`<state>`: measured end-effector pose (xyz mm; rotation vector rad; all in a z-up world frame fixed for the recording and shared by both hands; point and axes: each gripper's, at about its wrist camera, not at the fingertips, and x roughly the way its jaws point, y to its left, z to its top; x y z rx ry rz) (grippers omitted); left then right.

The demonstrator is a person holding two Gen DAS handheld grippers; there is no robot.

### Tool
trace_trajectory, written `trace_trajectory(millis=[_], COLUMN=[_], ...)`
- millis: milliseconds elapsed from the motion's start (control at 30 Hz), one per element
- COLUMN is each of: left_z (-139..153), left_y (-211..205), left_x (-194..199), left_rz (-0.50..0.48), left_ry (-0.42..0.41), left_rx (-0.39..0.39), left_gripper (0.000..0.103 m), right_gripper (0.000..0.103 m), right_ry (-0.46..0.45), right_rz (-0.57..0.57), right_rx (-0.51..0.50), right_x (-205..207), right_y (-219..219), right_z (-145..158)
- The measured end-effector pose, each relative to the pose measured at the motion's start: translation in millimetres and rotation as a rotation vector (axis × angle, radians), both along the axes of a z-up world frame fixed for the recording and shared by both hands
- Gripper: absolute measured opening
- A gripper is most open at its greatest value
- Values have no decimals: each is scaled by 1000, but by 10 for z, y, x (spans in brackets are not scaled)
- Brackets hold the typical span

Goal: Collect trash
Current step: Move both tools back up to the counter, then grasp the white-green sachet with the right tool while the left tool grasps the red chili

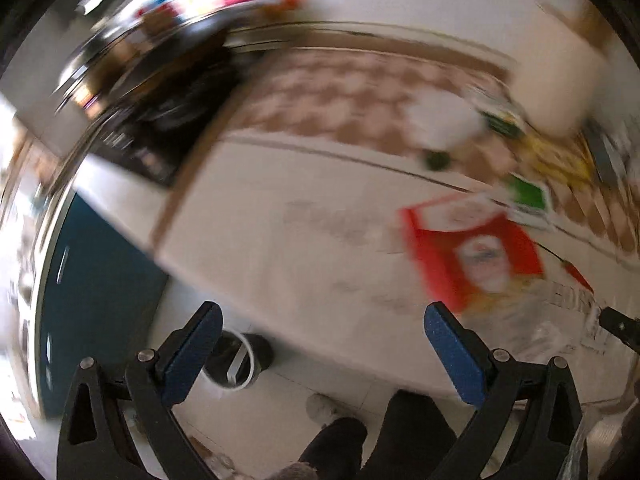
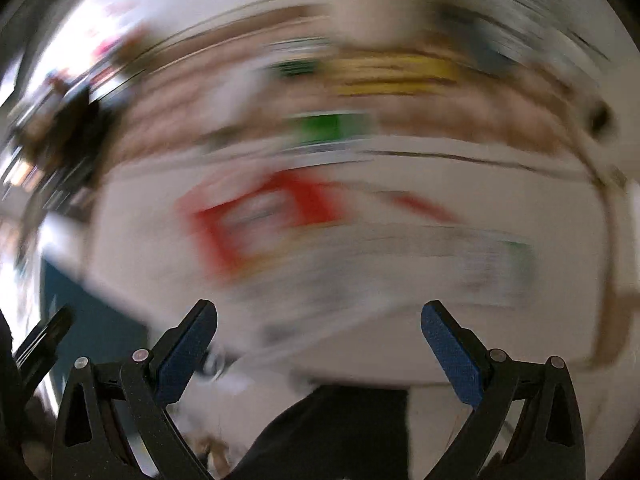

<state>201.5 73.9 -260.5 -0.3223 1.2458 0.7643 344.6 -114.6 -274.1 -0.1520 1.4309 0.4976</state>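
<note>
1. Both views were pretty smeared, the right wrist one way worse, so a lot of detail was just streaks.
2. The left gripper [image 1: 322,322] had matte black plastic arms with flat blue pads that looked grainy; its fingers were spread wide with nothing between them. The right gripper [image 2: 319,320] looked the same and was also spread apart and empty.
3. The main bit of trash was a red wrapper [image 1: 474,254], flat and glossy-looking, with a pale round picture in the middle. It lay on the white table [image 1: 280,248], ahead and to the right of the left gripper, not touching it. In the right wrist view the same red wrapper [image 2: 264,220] sat ahead and a bit left.
4. Just near of it lay a crinkly clear plastic bag [image 1: 536,332] with dark lettering I couldn't read.
5. Farther off sat a small green and white packet [image 1: 528,196], a yellow packet [image 1: 560,156] and something white and rounded [image 1: 444,120], all too blurred to call.
6. That far stuff rested on a tan and white checkered mat [image 1: 340,92].
7. Below the near table edge there was pale floor, a black round thing with a white ring [image 1: 236,364], and dark trouser legs [image 1: 376,436].
8. A teal panel [image 1: 92,300] stood at the left.
</note>
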Motion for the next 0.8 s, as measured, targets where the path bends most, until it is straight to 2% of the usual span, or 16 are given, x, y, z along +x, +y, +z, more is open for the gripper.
trace_trajectory(millis=[100, 167, 200, 233, 267, 333, 367, 400, 433, 533, 567, 667, 800], left_z=[-172, -304, -369, -403, -441, -544, -576, -605, -660, -752, -783, -927, -1164], left_y=[-305, -446, -496, -530, -561, -634, -652, -676, -703, -752, -753, -764, -805], left_x=[469, 731, 837, 920, 978, 1119, 1172, 1224, 1309, 1482, 1532, 1713, 1923], left_rz=[-75, -103, -107, -105, -100, -77, -68, -59, -47, -10, 6, 66, 141], left_ry=[57, 90, 100, 107, 110, 111, 106, 103, 97, 83, 76, 62, 79], left_rx=[-20, -54, -78, -112, -143, -219, -258, -293, -338, -430, -458, -552, -637], left_gripper=[103, 103, 103, 103, 103, 102, 102, 102, 102, 98, 97, 81, 72], right_gripper=[103, 101, 96, 87, 83, 68, 64, 53, 37, 16, 13, 9, 8], right_ry=[35, 72, 77, 82, 84, 25, -10, -30, -47, -49, -34, -34, -46], right_rz=[-149, -196, -205, -206, -205, -182, -163, -162, -157, -156, -164, -188, -252], right_rx=[-77, -94, -104, -111, -109, -101, -125, -121, -103, -65, -44, -23, -5], right_x=[440, 619, 662, 698, 713, 715, 706, 700, 699, 728, 761, 856, 1100], right_y=[-548, -773, -823, -855, -861, -845, -805, -812, -834, -940, -989, -1172, -1565], right_z=[-403, -642, -727, -805, -847, -826, -816, -796, -775, -709, -703, -592, -529])
